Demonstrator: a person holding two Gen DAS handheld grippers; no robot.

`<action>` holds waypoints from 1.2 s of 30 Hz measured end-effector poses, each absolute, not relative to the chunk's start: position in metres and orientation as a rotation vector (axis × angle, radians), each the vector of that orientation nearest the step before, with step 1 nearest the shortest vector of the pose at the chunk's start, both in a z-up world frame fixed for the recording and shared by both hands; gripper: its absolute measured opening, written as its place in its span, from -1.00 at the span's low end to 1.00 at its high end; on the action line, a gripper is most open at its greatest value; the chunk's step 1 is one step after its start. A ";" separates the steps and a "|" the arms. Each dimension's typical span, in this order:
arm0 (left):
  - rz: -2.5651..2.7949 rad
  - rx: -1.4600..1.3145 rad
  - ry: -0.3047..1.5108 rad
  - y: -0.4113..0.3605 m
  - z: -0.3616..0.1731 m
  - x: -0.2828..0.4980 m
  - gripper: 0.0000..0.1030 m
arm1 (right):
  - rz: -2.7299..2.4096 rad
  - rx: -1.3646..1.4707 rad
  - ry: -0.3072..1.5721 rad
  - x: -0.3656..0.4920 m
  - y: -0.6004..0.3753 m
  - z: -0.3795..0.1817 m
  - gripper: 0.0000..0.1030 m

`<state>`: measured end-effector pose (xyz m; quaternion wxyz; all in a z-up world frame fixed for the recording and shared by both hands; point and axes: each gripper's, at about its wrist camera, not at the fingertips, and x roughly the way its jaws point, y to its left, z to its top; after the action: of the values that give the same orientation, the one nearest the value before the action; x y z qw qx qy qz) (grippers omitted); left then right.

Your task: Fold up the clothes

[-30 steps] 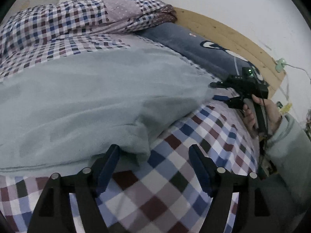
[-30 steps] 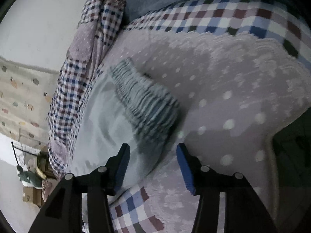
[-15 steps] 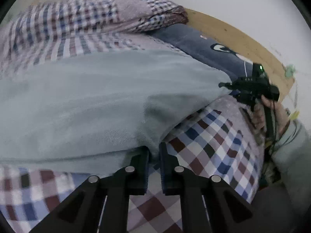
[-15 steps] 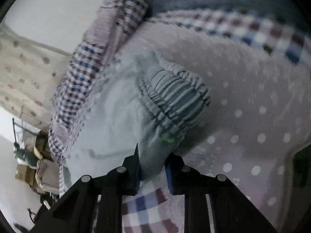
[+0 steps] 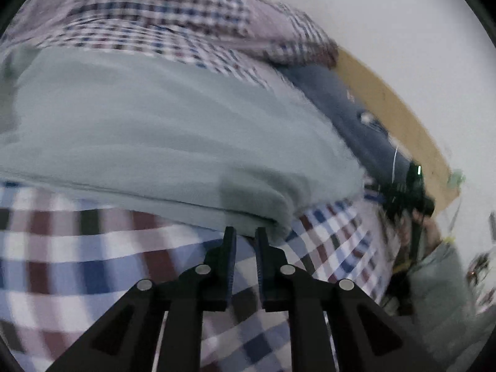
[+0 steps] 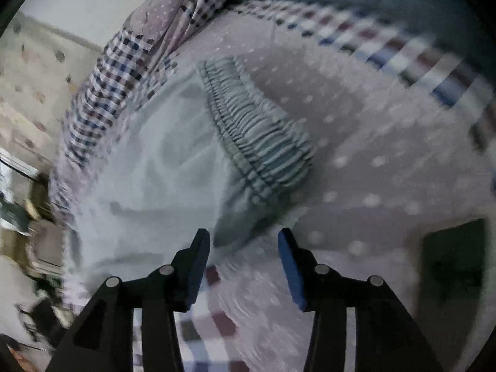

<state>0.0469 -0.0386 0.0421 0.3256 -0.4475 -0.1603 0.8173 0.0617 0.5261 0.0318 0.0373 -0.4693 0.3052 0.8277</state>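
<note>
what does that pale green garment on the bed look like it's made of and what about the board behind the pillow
The pale green garment looks like soft, matte knit or brushed cotton: it drapes in rounded folds, and its waistband is gathered into tight elastic ribs. The exact fibre can't be told. The board behind the dark blue pillow looks like light wood with a smooth tan face, though blur hides any grain.

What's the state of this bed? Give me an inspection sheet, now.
Surface: checked bedsheet, dotted lilac cover at one end.
Job's things: pale green garment spread out, elastic waistband toward the right gripper.
Clutter: bunched checked quilt, dark blue pillow.
Grippers: left gripper closed at the garment's hem, apparently pinching it; right gripper open, straddling the waistband corner.
Cables: thin white cord near the headboard.
Surroundings: wooden headboard, white wall.
</note>
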 end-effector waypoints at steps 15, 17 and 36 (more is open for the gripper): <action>2.433 -0.883 -1.299 -0.248 0.046 0.061 0.51 | 3.119 -1.153 0.384 0.039 0.293 0.130 -0.01; 2.452 -0.876 -1.339 -0.264 0.046 0.063 0.58 | 3.218 -1.175 0.262 0.035 0.234 0.131 -0.01; 2.734 -0.487 -1.594 -0.429 0.052 0.119 0.69 | 3.627 -1.285 -0.615 -0.064 -0.221 0.104 0.11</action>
<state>0.1193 -0.4288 0.0521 -0.0299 -0.1520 -0.4975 0.8535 -0.0636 -0.2209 0.1038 -0.3688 -0.3064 -0.1468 0.8652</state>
